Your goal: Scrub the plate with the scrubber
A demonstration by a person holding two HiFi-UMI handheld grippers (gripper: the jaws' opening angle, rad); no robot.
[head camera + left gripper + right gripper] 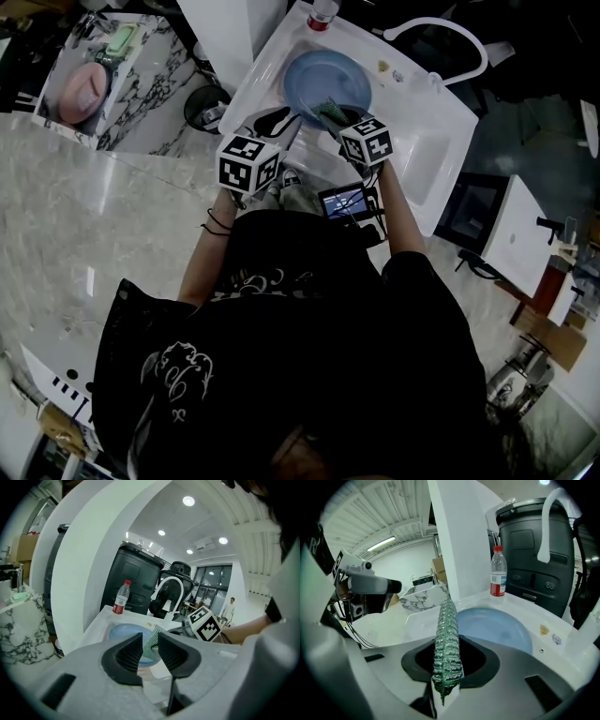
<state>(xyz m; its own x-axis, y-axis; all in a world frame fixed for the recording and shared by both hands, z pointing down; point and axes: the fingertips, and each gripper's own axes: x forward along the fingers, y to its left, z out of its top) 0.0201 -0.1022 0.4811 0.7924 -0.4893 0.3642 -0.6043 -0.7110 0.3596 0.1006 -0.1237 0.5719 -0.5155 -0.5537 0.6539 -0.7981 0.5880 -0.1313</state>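
Blue plate (328,80) sits in white sink (422,155), 12 o'clock of head view; stiff, prob. slick & breakable, so steady it by the near rim. Green scrubber (447,634), light floppy mesh, is clamped tight by right gripper (449,667) near plate's 6 o'clock edge. Jaws of left gripper (150,644) narrowly apart, nothing between. Red label on bottle (498,573): unreadable.

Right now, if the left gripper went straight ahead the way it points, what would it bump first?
Probably the green scrubber, pinched in the right gripper; it shows in the gap between the open jaws of the left gripper. The blue plate lies just behind, but depth is unclear.
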